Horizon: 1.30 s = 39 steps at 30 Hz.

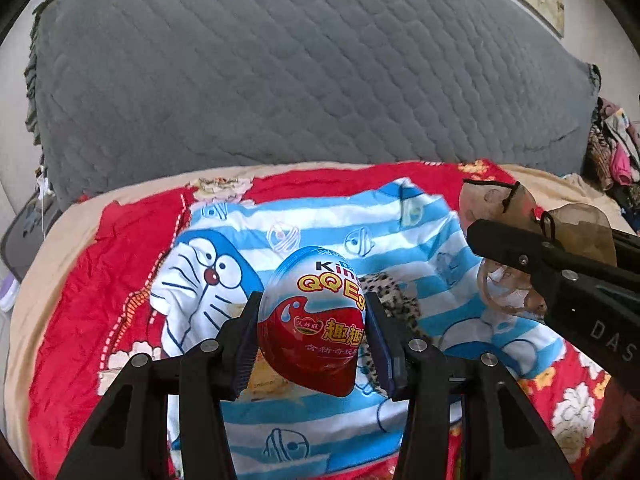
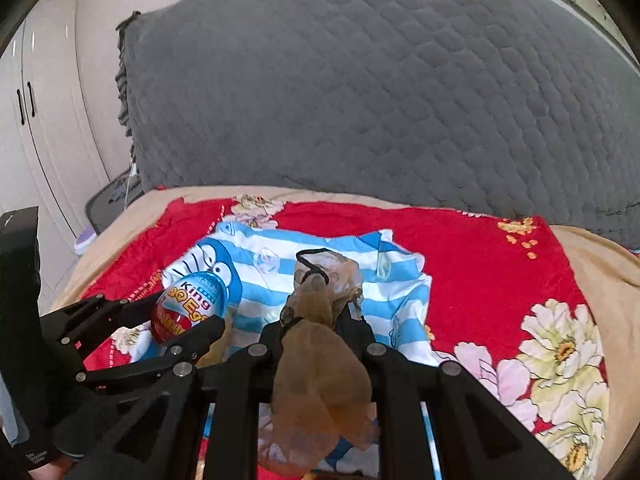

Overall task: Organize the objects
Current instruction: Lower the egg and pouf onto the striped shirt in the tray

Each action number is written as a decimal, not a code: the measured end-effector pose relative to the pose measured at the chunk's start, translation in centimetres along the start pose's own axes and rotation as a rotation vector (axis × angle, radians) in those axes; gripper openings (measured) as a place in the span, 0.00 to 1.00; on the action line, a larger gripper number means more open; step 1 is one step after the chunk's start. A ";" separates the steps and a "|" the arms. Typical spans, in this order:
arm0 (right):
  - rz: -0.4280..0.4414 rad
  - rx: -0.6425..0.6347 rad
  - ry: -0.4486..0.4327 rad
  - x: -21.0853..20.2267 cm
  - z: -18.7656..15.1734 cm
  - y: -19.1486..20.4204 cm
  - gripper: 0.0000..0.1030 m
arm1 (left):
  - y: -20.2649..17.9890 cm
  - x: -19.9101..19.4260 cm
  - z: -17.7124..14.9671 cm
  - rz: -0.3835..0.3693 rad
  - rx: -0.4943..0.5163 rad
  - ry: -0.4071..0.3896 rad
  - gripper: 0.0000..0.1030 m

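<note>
A toy egg point(image 1: 316, 320) with a blue-white top and a red bottom sits between the pads of my left gripper point(image 1: 312, 324), which is shut on it. It hangs above a blue-and-white striped cartoon cloth point(image 1: 320, 216) spread on a red floral blanket point(image 1: 80, 300). In the right wrist view my right gripper point(image 2: 320, 318) is shut on a sheer brown stocking-like fabric point(image 2: 320, 380) with a black edge, which drapes back over the fingers. The left gripper point(image 2: 180, 316) with the egg point(image 2: 188, 304) is at its left. The right gripper point(image 1: 496, 244) and brown fabric point(image 1: 496, 204) also show in the left wrist view.
A leopard-print piece point(image 1: 394, 294) lies on the striped cloth just behind the egg. A large grey quilted cover point(image 1: 300, 72) rises behind the blanket. A pile of clothes point(image 1: 616, 152) is at the far right; white wardrobe doors point(image 2: 44, 128) stand at the left.
</note>
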State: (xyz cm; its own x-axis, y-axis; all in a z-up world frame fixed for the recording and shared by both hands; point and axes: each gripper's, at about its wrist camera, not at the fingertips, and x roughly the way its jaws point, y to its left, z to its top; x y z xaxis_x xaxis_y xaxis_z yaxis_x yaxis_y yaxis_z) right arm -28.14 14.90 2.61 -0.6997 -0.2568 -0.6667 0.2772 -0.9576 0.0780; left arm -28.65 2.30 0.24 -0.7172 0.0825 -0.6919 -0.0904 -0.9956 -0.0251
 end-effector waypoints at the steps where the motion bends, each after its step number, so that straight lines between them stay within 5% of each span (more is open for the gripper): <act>1: -0.005 -0.004 0.007 0.7 -0.1 -0.1 0.16 | 0.2 0.7 -0.1 -0.006 -0.007 0.009 0.49; 14: -0.006 -0.006 0.103 7.0 -1.3 -1.0 0.16 | 0.3 5.5 -1.3 0.001 -0.015 0.059 0.49; 39: -0.033 -0.004 0.213 12.9 -2.2 -1.6 0.19 | 0.2 9.4 -0.6 0.035 0.002 0.106 0.49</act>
State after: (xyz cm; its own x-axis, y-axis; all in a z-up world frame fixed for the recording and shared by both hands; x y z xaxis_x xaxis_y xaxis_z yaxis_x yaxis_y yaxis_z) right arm -36.18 13.41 -7.73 -0.5539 -0.1913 -0.8103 0.2588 -0.9646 0.0509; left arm -34.99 2.86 -6.71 -0.6427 0.0420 -0.7649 -0.0676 -0.9977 0.0020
